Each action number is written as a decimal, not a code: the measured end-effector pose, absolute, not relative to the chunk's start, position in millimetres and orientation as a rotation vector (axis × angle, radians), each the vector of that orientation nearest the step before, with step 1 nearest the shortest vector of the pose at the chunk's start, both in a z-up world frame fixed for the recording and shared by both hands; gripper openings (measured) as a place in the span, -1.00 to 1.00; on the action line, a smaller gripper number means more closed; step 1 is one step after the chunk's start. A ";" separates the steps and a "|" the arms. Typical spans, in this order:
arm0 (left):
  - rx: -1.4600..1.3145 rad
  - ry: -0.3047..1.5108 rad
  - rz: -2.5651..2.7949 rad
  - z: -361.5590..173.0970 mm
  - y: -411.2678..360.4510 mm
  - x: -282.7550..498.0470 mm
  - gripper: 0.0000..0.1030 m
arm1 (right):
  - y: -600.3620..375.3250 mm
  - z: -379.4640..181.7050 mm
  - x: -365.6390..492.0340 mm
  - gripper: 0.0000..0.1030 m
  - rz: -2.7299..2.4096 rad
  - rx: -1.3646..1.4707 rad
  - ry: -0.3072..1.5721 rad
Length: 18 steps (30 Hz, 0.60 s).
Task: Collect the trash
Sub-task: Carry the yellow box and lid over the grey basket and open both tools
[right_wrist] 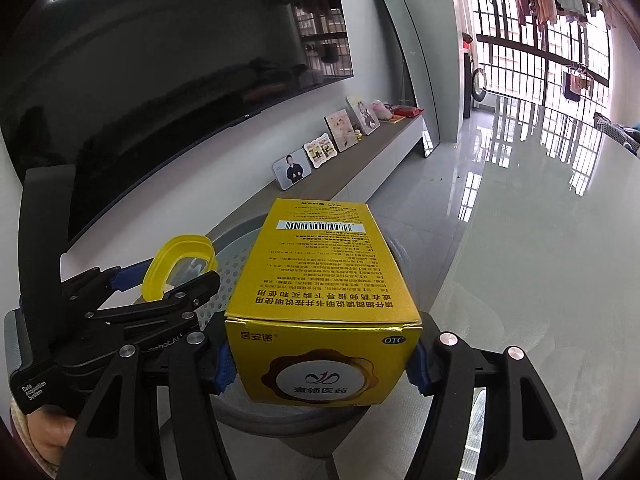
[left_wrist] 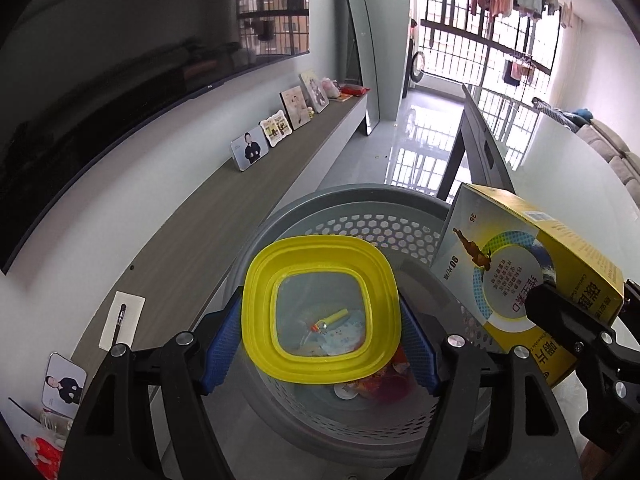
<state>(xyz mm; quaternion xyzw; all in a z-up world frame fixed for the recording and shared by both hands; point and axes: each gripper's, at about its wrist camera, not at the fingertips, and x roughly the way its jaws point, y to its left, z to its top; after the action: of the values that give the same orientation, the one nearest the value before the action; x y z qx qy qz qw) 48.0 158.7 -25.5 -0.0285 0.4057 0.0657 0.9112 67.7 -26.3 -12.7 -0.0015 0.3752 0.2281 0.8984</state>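
Left claw [left_wrist: 320,316] gripping yellow lid [left_wrist: 322,308], right claw [right_wrist: 320,364] gripping box [right_wrist: 320,280]

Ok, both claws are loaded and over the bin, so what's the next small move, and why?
Probably open the left claw and let the yellow lid drop. It hangs directly above the grey perforated bin, where other trash already lies, so it should fall inside. The right claw with its yellow medicine box sits nearer the rim; nudge it inward before releasing.
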 end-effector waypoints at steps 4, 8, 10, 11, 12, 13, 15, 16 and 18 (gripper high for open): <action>-0.067 0.839 0.152 -26.6 164.2 47.6 0.44 | -27.6 -17.3 69.6 0.23 0.487 -0.006 0.780; -0.069 0.833 0.171 -24.8 166.1 44.6 0.60 | -27.7 -18.1 72.6 0.30 0.489 -0.007 0.776; -0.069 0.833 0.177 -23.7 165.9 44.9 0.62 | -28.8 -17.4 71.5 0.30 0.485 -0.006 0.773; -0.069 0.832 0.178 -23.6 166.6 45.2 0.63 | -29.2 -16.8 71.8 0.30 0.481 -0.008 0.771; -0.070 0.832 0.180 -23.4 166.2 44.7 0.65 | -28.5 -17.4 71.7 0.30 0.481 -0.007 0.768; -0.070 0.831 0.181 -23.2 165.7 43.9 0.66 | -28.4 -17.8 70.5 0.30 0.479 -0.004 0.765; -0.068 0.831 0.182 -23.0 166.0 43.4 0.66 | -30.1 -17.9 66.9 0.30 0.474 -0.005 0.762; -0.066 0.831 0.183 -22.7 165.3 43.0 0.66 | -30.8 -18.1 66.1 0.30 0.470 -0.006 0.761; -0.065 0.831 0.184 -22.2 163.1 44.5 0.66 | -32.4 -18.7 63.0 0.30 0.465 -0.003 0.763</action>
<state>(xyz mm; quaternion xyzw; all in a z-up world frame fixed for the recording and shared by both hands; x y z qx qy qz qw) 44.5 163.1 -22.2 -0.0314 0.4028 0.0891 0.9104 63.0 -32.4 -18.7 -0.0014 0.3692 0.2248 0.9018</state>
